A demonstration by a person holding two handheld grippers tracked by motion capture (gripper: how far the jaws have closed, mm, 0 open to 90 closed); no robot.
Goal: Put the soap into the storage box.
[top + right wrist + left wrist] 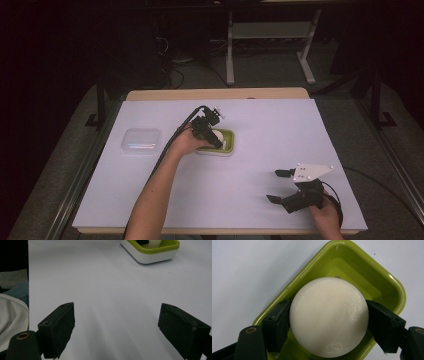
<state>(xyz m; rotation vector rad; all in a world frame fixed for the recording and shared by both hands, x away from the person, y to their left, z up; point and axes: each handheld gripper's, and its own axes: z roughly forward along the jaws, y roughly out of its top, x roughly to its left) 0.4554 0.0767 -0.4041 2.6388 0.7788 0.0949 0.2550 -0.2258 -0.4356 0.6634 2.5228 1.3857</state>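
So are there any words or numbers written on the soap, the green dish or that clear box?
None can be read.
The white round soap, held by the left gripper, is plain, with only faint swirls.
The green dish shows no print.
The clear lid is too small to tell.

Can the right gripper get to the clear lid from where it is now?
Probably not directly: the lid lies far left, and the left gripper, shut on the soap in the dish, sits between it and the right gripper.
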